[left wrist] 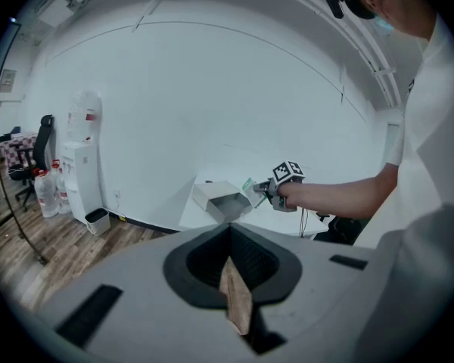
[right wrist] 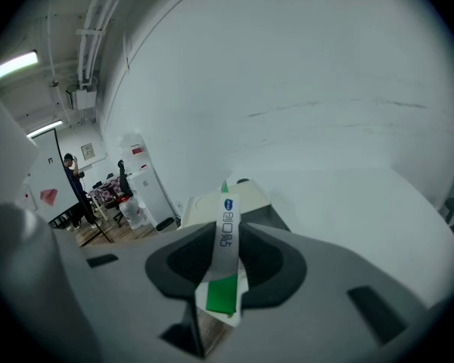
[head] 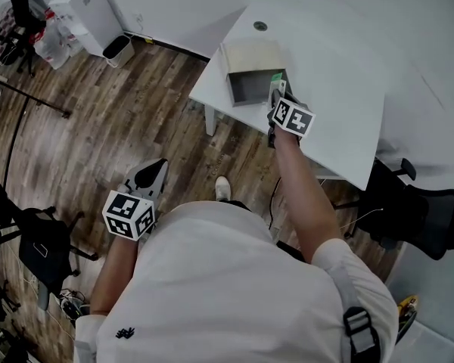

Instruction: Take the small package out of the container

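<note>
The right gripper (head: 279,99) pinches the small package (right wrist: 225,254), standing tall, maybe just outside the container (head: 251,56); the left gripper (head: 151,171), shut, is far off.

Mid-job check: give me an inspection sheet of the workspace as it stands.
Surface: white table, box near its front edge.
Job's things: box open; package at its mouth.
Clutter: nothing seen.
Grippers: right gripper shut on package; left gripper shut, empty, low at the person's side.
Cables: thin cable below the table.
Surroundings: wood floor, chair, bin.
</note>
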Motion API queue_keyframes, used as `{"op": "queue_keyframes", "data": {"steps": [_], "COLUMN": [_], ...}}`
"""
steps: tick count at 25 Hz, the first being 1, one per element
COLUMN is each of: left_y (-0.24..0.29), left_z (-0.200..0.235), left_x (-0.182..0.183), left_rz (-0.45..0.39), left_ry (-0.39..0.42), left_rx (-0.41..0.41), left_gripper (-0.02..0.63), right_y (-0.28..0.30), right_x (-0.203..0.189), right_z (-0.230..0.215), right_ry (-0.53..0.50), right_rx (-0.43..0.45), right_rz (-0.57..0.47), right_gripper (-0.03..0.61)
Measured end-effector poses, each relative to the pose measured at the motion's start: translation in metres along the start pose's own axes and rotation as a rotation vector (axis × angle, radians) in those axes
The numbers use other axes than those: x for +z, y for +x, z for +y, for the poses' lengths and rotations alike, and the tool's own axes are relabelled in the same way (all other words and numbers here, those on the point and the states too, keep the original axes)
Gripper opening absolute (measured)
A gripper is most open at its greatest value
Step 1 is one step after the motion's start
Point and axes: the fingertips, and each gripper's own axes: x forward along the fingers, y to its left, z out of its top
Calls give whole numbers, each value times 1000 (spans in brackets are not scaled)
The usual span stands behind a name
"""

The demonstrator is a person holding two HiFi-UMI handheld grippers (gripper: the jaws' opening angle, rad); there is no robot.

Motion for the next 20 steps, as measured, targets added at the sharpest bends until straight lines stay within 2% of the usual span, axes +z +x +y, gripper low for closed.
{"op": "queue_keyframes", "data": {"steps": [5, 9, 15, 20], "left_y": [-17, -34, -57, -76], "left_z": [2, 0, -1, -6], "left_x": [-6, -7, -13, -30], "left_rz": [-10, -36, -42, -31], "left_ry": [0, -42, -21, -4], "left_rx": [-22, -51, -66, -89], "left_gripper": [6, 6, 8, 6], "right_y": [-33, -57, -91, -124], "right_x": [-8, -16, -28, -44], "right_z": [22, 38, 62, 89], "right_ry": [-23, -29, -33, -31], "right_rx": [39, 66, 87, 140], "right_rz": [-14, -22, -41, -61], "right_gripper": [98, 98, 98, 98]}}
